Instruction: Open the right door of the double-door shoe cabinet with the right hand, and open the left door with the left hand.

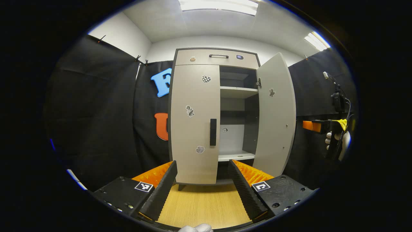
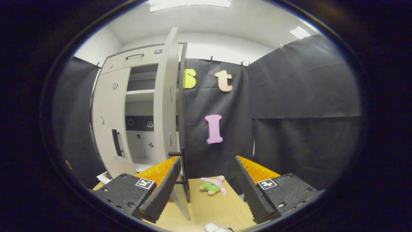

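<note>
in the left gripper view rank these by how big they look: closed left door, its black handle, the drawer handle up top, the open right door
1. left door
2. right door, close; it is angled, so unsure
3. door handle
4. drawer handle

We hold the left hand-held gripper [image 1: 202,183] level, its fingers spread wide and gripping nothing. The right hand-held gripper [image 2: 206,182] is likewise spread and free; from the left gripper view, a gloved hand [image 1: 338,140] grips it at the far right.
</note>
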A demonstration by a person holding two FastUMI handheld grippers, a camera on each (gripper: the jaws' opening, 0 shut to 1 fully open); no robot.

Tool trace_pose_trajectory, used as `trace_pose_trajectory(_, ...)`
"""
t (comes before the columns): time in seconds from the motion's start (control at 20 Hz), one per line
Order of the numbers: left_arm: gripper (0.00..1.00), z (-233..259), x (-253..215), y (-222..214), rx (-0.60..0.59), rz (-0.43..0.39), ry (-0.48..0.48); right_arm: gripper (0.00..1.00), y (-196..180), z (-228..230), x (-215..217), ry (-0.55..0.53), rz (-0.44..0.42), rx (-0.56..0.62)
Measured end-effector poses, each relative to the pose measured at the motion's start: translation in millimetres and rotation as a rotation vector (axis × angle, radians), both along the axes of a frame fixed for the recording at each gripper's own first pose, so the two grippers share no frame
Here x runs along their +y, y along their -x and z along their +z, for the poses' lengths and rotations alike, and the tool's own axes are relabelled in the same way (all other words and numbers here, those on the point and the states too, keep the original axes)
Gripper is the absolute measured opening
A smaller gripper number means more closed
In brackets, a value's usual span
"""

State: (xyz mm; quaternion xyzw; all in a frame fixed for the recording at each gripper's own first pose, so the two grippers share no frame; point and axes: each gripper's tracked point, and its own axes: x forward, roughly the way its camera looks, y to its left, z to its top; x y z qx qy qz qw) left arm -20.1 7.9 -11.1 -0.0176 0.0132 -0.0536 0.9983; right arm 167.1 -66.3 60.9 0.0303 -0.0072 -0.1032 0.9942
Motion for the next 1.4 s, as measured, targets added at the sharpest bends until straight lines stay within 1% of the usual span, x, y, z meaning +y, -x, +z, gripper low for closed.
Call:
trace_pose_trajectory(0.15,0.96,-1,3,-1,0.004,0.009,-0.005,1.0,15,-2,27,0.012,0.031,0.003)
trace_pose_trajectory(0.25,0.95,-2,3,0,0.009,0.002,-0.007,1.0,27,-12,47,0.002,0.061,0.02)
trace_pose_trajectory(0.4,0.95,-4,8,-2,0.019,0.003,-0.031,1.0,40,-27,74,-0.014,0.082,0.027)
trace_pose_trajectory(0.45,0.95,-4,9,-1,0.021,0.005,-0.034,1.0,43,-33,84,-0.015,0.099,0.028)
trace_pose_trajectory(0.6,0.95,-5,8,-5,0.03,0.006,-0.034,1.0,46,-51,102,0.027,0.119,0.056)
trace_pose_trajectory(0.75,0.95,-1,7,-12,0.014,0.005,-0.041,1.0,44,-63,119,0.009,0.168,0.087)
trace_pose_trajectory(0.95,0.95,7,4,-26,-0.031,0.001,-0.043,1.0,36,-66,125,0.007,0.207,0.107)
trace_pose_trajectory(1.1,0.96,11,2,-35,-0.049,-0.005,-0.056,1.0,29,-64,120,0.005,0.211,0.105)
trace_pose_trajectory(1.2,0.95,10,0,-38,-0.044,-0.012,-0.056,1.0,25,-63,115,0.006,0.213,0.108)
trace_pose_trajectory(1.3,0.96,9,-8,-44,-0.038,-0.024,-0.028,1.0,21,-61,107,0.008,0.208,0.106)
trace_pose_trajectory(1.4,0.96,7,-8,-46,-0.022,-0.016,-0.03,1.0,18,-62,101,0.004,0.198,0.11)
